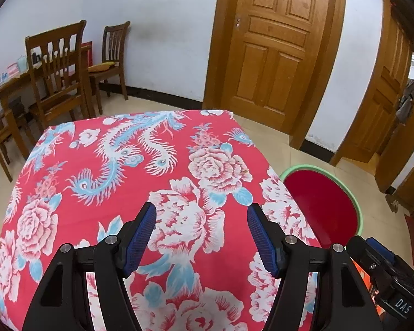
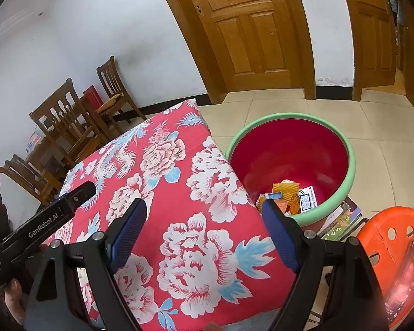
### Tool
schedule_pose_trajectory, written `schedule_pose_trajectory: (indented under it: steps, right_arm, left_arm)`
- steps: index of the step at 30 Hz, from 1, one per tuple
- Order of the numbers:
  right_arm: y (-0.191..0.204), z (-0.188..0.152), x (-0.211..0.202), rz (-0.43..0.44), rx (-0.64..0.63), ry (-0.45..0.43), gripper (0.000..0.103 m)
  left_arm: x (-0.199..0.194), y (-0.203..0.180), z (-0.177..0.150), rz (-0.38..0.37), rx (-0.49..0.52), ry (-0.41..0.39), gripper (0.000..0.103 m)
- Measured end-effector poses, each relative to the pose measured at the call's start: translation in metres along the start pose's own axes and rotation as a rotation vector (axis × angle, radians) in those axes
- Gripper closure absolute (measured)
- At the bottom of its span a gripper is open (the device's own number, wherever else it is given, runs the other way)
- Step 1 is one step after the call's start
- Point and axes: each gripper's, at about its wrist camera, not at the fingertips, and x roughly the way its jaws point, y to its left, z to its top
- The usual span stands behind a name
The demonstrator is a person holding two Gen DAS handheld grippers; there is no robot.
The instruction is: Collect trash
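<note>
Trash (image 2: 289,195), a heap of orange wrappers and a printed paper slip, lies at the bottom of the red bin with the green rim (image 2: 353,171), which stands on the tiled floor against the right edge of the table under its red flowered cloth (image 2: 179,193). The heap sits just beyond the right gripper (image 2: 204,237), past its right finger and lower down. The left gripper (image 1: 201,237) hovers over the cloth, the bin to its right. Both grippers stand with fingers spread wide, nothing between them.
</note>
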Motion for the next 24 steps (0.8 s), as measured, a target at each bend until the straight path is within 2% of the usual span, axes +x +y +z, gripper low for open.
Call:
schedule_pose_trajectory:
  steps: [24]
  right_arm:
    - [0.0004,-0.0005,-0.0001,0.001,0.001,0.0,0.018]
  left_arm:
    - [-0.0042,-0.0012,-0.0002,0.008,0.009,-0.016,0.033]
